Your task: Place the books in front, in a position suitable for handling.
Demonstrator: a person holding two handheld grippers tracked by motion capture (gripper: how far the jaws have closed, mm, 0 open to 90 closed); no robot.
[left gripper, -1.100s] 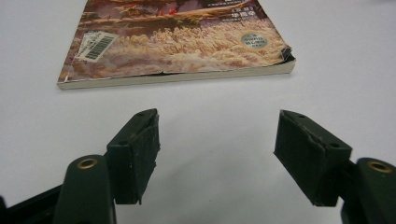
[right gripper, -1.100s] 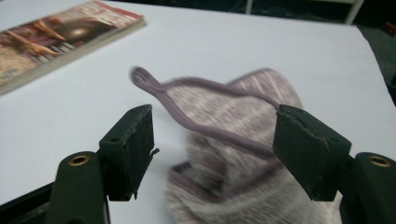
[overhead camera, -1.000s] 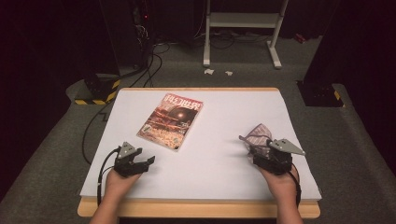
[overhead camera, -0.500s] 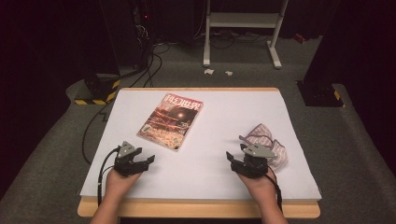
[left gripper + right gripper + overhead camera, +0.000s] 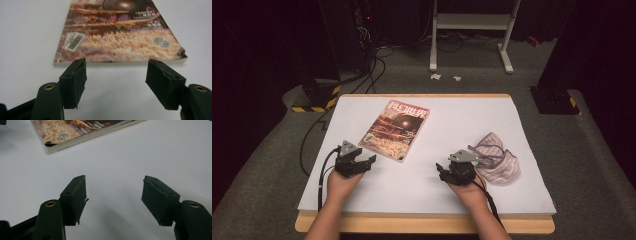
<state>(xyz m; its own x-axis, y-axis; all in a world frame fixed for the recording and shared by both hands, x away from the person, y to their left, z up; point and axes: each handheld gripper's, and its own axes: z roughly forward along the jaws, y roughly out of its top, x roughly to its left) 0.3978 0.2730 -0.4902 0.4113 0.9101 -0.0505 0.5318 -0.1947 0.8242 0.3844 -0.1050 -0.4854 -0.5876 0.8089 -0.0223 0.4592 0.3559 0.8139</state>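
I'm seeing a glossy paper magazine (image 5: 395, 131) lying on a smooth matt white table (image 5: 452, 190), a soft striped cloth (image 5: 496, 159), and matt black pads (image 5: 75, 80), roughened.

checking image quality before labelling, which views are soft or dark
High view: white tabletop evenly lit, surroundings nearly black. Left gripper view: glossy red-brown magazine slightly soft, black jaws sharper. Right gripper view: the magazine's corner blurred, faint shadows under the jaws.

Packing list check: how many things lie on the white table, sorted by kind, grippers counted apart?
Magazine: 1
Striped cloth pouch: 1
Handheld grippers: 2, the left gripper and the right gripper, both open and holding nothing
Total: 2 things on the table, plus 2 grippers
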